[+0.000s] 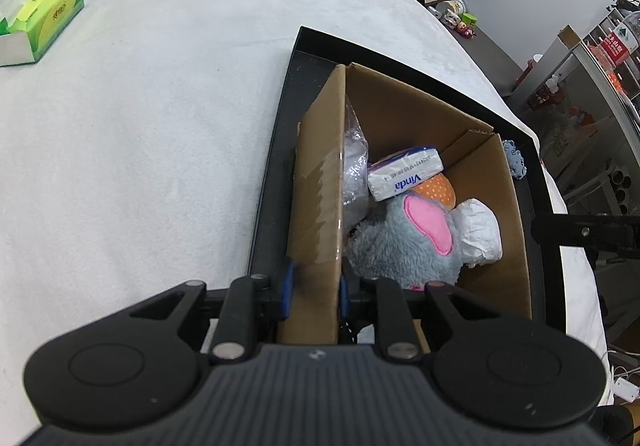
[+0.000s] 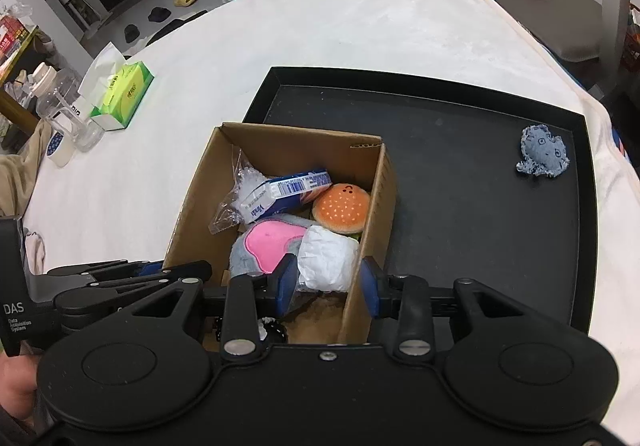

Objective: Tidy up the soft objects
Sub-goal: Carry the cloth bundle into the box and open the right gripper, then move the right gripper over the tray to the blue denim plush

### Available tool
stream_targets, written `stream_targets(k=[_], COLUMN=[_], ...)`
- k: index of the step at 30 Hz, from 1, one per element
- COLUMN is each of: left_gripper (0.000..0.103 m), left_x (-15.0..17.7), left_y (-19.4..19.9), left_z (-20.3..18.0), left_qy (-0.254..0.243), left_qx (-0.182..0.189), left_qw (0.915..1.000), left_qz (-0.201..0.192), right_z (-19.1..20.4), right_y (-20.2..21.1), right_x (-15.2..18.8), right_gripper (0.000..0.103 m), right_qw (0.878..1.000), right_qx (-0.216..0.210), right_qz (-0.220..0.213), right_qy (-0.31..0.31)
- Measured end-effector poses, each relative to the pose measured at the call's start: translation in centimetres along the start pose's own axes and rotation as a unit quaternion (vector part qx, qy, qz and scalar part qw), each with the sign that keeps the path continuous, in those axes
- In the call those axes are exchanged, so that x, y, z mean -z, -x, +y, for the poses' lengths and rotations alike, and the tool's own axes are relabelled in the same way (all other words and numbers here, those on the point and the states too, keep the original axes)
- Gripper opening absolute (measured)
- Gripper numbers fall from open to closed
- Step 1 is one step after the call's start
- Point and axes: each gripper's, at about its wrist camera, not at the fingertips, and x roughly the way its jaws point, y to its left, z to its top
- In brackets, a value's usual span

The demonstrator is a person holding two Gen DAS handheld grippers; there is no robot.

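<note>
A cardboard box [image 2: 192, 201] [image 1: 320, 181] stands on a black tray [image 2: 460, 205] [image 1: 276, 149]. Inside lie a grey plush with a pink ear [image 1: 404, 242] [image 2: 268, 246], a Vinda tissue pack [image 1: 404, 175] [image 2: 284, 191], an orange burger plush [image 2: 340, 207], a white crumpled wad [image 2: 326, 260] [image 1: 480, 232] and a clear bag [image 1: 354, 169]. My left gripper [image 1: 316, 284] is shut on the box's left wall. My right gripper [image 2: 330, 282] straddles the box's right wall, with one pad beside the white wad. A small blue-grey octopus plush [image 2: 542, 155] lies on the tray.
A green tissue box [image 1: 40, 17] [image 2: 120, 93] lies on the white tablecloth at the far left. Clear jars and a cup [image 2: 64, 117] stand near the table's left edge. Shelves and clutter line the room beyond the table.
</note>
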Motion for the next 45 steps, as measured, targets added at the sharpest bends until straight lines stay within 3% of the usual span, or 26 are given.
stream_targets(k=[12, 17, 22, 28, 35, 38, 42, 45], left_gripper=[0.021, 0.026, 0.044, 0.057, 0.063, 0.077, 0.079, 0.083], left_x=[-0.5, -0.9, -1.6, -2.3, -3.2, -3.9, -4.5, -4.8], left_y=[-0.1, 0.0, 0.3, 0.7, 0.1, -0.2, -0.9, -1.3], left_z=[-0.8, -1.6, -2.1, -3.5, -4.3, -4.6, -5.7, -6.2], left_qy=[-0.013, -0.023, -0.027, -0.043, -0.049, -0.049, -0.069, -0.069], left_qx=[-0.015, -0.025, -0.041, -0.051, -0.076, -0.079, -0.101, -0.097], left_qw=[0.9998, 0.9993, 0.9987, 0.9978, 0.9959, 0.9956, 0.9919, 0.9920], left_qz=[0.009, 0.016, 0.012, 0.001, 0.005, 0.011, 0.033, 0.042], right_z=[-2.5, -4.0, -5.7, -8.0, -10.6, -12.0, -14.2, -15.5], right_y=[0.6, 0.7, 0.8, 0.6, -0.2, -0.8, -1.7, -2.4], right_x=[0.5, 0.6, 0.4, 0.2, -0.5, -0.7, -1.0, -1.0], right_gripper=[0.036, 0.043, 0.053, 0.065, 0.083, 0.084, 0.084, 0.084], right_qw=[1.000, 0.999, 0.999, 0.998, 0.996, 0.995, 0.993, 0.992], right_qx=[-0.004, -0.005, -0.003, 0.003, 0.004, 0.009, 0.011, 0.014], right_qz=[-0.007, -0.014, -0.025, -0.038, -0.054, -0.063, -0.070, -0.072], right_qy=[-0.023, -0.033, -0.043, -0.051, -0.064, -0.072, -0.094, -0.105])
